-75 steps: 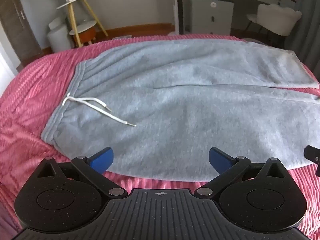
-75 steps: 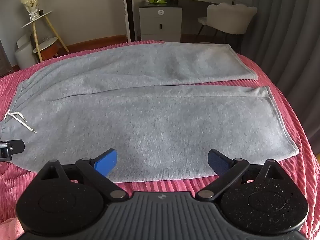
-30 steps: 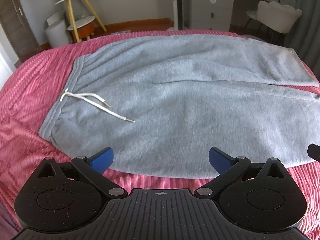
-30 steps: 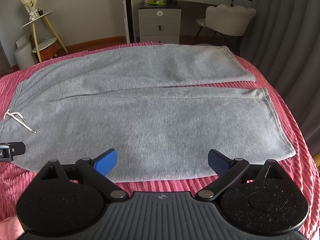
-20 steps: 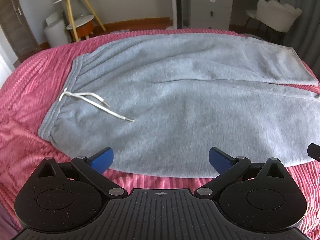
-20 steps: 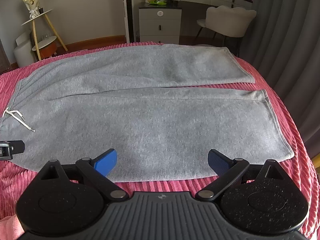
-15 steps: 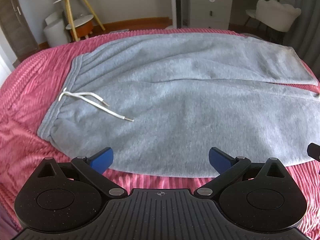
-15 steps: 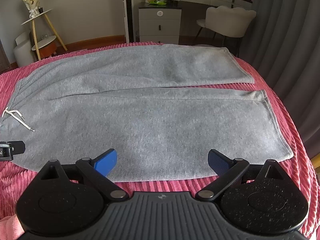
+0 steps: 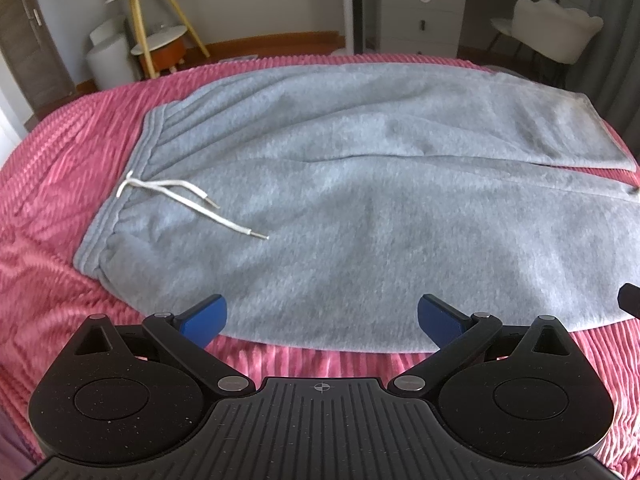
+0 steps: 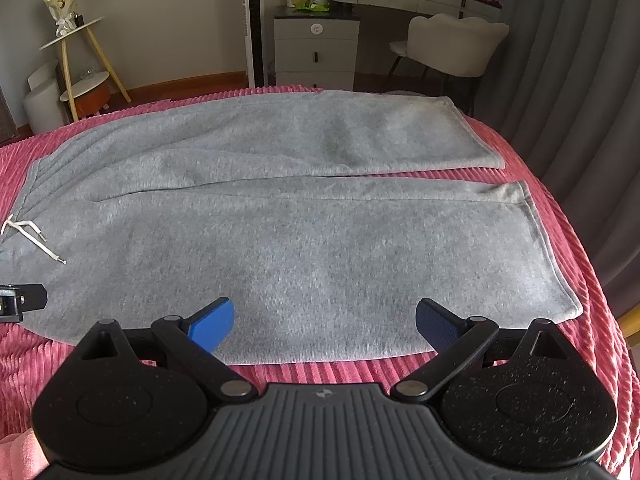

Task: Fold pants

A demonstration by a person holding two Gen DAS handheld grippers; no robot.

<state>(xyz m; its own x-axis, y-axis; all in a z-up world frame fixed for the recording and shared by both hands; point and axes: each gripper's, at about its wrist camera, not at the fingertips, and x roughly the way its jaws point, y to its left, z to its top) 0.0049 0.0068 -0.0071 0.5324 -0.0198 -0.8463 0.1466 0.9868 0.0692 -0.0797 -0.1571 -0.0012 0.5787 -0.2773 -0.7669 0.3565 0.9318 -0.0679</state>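
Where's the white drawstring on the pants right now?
The white drawstring lies on the gray pants by the waistband, left of centre in the left wrist view, trailing toward the near leg. In the right wrist view it shows at the far left edge.

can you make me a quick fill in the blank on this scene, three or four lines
1. The gray pants lie spread flat on a ____ blanket.
2. The drawstring at the waistband is ____ in colour.
3. The jaws of the left gripper and the right gripper are both ____.
4. The pads on the fingers are ____.

Missing words: pink; white; open; blue
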